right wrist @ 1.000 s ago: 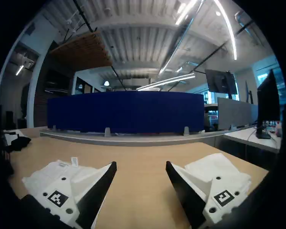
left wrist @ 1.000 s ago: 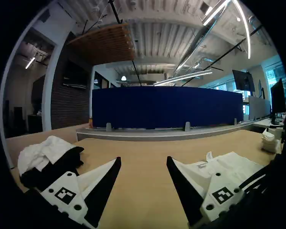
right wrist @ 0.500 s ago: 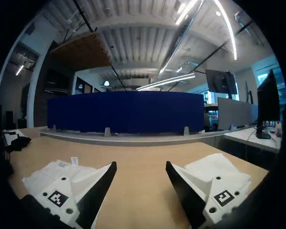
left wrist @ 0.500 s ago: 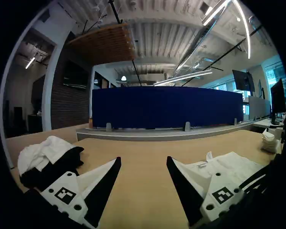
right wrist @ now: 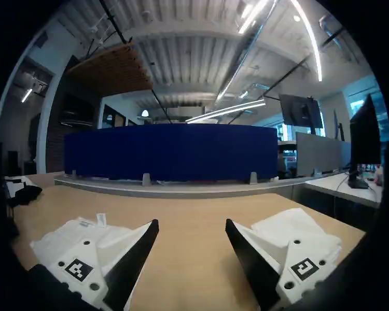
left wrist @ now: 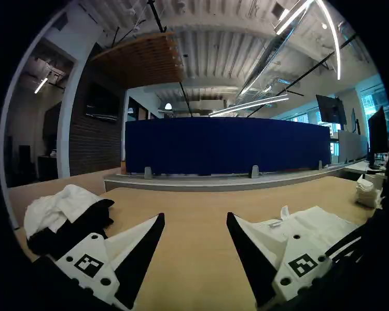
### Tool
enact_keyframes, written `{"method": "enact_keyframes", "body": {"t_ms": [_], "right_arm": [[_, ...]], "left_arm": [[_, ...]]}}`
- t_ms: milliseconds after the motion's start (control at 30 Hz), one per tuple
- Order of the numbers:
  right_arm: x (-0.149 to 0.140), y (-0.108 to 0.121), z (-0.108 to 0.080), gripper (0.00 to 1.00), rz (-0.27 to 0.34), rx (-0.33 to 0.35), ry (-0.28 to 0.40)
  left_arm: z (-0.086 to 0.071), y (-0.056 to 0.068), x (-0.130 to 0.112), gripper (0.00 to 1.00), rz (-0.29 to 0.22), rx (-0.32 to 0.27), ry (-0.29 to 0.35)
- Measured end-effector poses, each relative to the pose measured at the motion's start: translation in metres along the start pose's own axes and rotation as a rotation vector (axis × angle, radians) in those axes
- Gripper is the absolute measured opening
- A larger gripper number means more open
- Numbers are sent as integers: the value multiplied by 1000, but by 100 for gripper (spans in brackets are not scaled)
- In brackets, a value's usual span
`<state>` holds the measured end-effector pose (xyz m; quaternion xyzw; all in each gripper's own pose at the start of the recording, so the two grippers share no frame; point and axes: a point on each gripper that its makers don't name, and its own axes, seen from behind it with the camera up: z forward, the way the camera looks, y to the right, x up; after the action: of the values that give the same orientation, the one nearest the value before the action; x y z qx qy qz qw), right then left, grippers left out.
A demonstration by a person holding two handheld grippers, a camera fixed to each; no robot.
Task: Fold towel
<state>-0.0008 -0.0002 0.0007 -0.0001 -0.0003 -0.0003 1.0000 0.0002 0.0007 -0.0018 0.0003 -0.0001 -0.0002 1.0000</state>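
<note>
One flat white cloth towel (left wrist: 319,220) with a small tag (left wrist: 283,211) lies on the light wooden table (left wrist: 194,199), between both tools: right of the left gripper (left wrist: 194,216), left of the right gripper (right wrist: 191,223). Both stand spread and empty; neither looks clearly nearer.

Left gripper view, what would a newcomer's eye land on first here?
The long blue partition standing along the far side of the wooden table. Next come the flat white towel at lower right and a crumpled white-and-black cloth pile at left.
</note>
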Motion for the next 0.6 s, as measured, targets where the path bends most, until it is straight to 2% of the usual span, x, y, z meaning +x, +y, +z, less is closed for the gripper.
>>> {"method": "enact_keyframes", "body": {"t_ms": [600], "right_arm": [[0, 0, 0, 100, 0, 0, 0]], "left_arm": [[-2, 0, 0, 88, 1, 0, 0]]}}
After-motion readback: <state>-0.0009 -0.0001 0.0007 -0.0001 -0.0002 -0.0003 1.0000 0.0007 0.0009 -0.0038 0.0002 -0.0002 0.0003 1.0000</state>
